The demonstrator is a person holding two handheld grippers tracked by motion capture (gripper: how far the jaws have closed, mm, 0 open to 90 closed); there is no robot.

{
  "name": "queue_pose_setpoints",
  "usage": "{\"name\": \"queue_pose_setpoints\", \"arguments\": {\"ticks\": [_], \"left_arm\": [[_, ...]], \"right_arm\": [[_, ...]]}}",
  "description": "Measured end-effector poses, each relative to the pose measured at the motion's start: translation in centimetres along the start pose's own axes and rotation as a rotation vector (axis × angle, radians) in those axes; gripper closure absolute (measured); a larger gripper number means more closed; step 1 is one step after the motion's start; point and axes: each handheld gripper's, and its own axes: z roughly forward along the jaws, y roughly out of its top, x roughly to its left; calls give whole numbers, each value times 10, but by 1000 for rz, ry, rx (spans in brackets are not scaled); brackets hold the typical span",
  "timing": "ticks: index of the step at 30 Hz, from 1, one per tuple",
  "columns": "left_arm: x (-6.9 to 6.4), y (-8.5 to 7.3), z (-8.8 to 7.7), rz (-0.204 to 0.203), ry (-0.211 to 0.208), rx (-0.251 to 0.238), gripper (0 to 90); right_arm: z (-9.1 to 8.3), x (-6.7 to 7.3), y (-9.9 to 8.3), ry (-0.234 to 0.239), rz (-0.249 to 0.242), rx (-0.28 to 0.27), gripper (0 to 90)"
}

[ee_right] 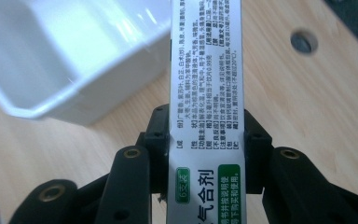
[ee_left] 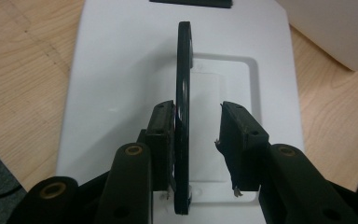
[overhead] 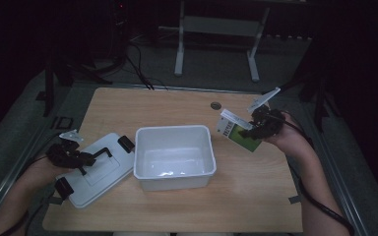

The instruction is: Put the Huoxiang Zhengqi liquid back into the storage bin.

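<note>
High view first: a white plastic bin (overhead: 173, 156) is sitting open near the middle of the wooden table (overhead: 256, 187), and its white lid (overhead: 96, 169) is lying flat on the tabletop just beside it, on the bin's left. The lid's black handle (overhead: 102, 153) is standing up from the recessed panel, and black latches are showing at the lid's ends.

The left gripper (overhead: 81, 158) is hanging over the lid with the handle between its jaws. Left gripper view is showing the upright handle (ee_left: 183, 116) running between the two black jaws: it is lying against the left pad, while a clear gap is separating it from the right pad, so the jaws are standing partly apart and are not pinching it. The lid (ee_left: 121, 84) is resting on the wood beneath, and a corner of the bin (ee_left: 335, 28) is showing at the upper right.

The right gripper (overhead: 256, 129) is holding a white and green medicine box (overhead: 238, 132) in the air to the right of the bin, above the table. Right gripper view is showing both pads pressing on the narrow sides of the medicine box (ee_right: 207, 116), its printed face toward the camera, with the bin's rim (ee_right: 70, 79) off to the left below it.
</note>
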Motion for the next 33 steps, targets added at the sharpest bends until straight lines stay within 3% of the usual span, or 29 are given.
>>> {"name": "queue_pose_setpoints", "arguments": {"ticks": [9,17,26,33], "left_arm": [[-1,2,-1,-5,-2,4,653],[-2,3,0,-5,-7,4,654],[-1,2,2,-14,-7,8,653],[1,-1,3,-15,-12,11,654]], "right_arm": [[-13,29,31,94,-151,-74,638],[-5,59,59,183,-291,-64,638],[23,87,79,268,-406,-35,638],[55,99,85,311,-446,-7,638]]}}
